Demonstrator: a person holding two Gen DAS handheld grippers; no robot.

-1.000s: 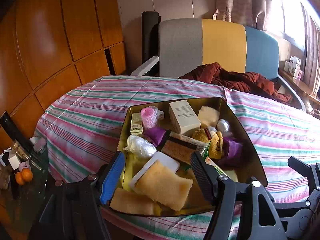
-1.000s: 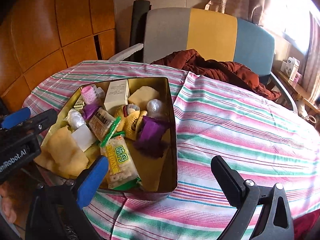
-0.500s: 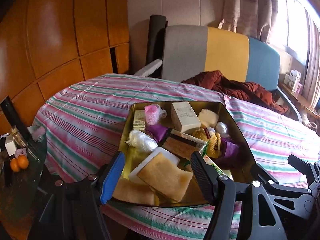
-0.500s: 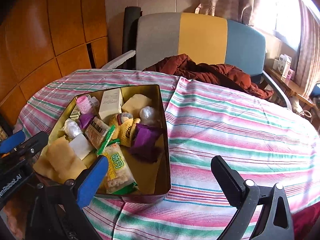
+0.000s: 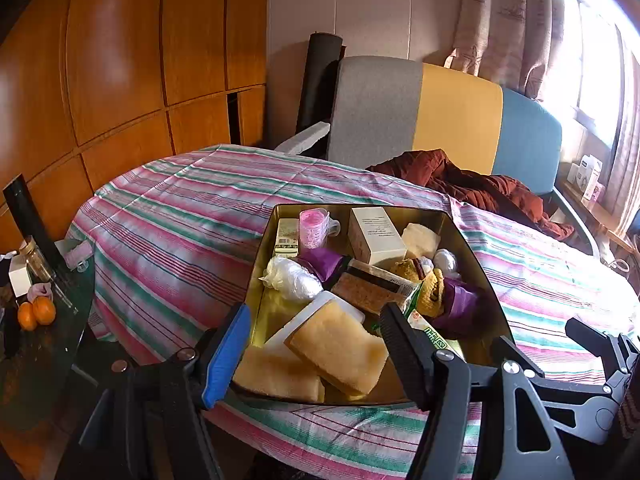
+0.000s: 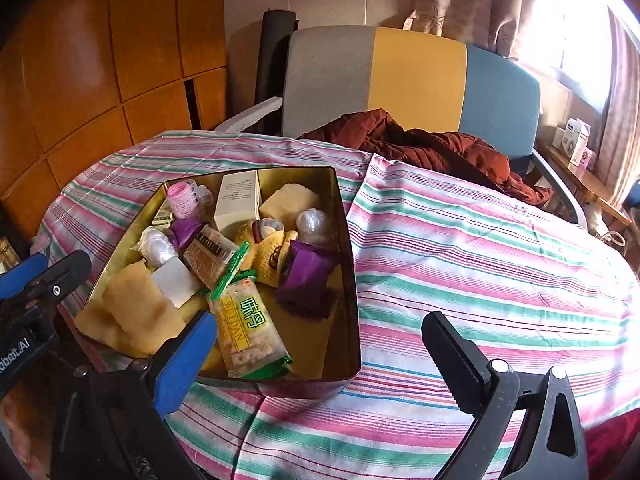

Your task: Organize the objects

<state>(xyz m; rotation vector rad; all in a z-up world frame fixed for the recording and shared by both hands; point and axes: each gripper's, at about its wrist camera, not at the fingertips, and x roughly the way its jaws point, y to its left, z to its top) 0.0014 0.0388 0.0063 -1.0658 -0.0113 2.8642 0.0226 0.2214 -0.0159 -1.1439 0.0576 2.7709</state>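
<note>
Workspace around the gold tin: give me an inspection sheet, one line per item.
Surface: round table under a striped tablecloth, bare of objects right of the tin.
Job's things: gold tin at the near edge, filled with a snack packet, purple wrapper, white carton, pink cup, yellow sponges, clear-wrapped balls.
Clutter: brown jacket on the chair; oranges and a jar on the side table.
Grippers: left gripper open, over the tin's near end; right gripper open, empty, at the tin's near right corner.
Cables: nothing seen.
Surroundings: grey, yellow and blue chair, wood panelling, curtained window.
</note>
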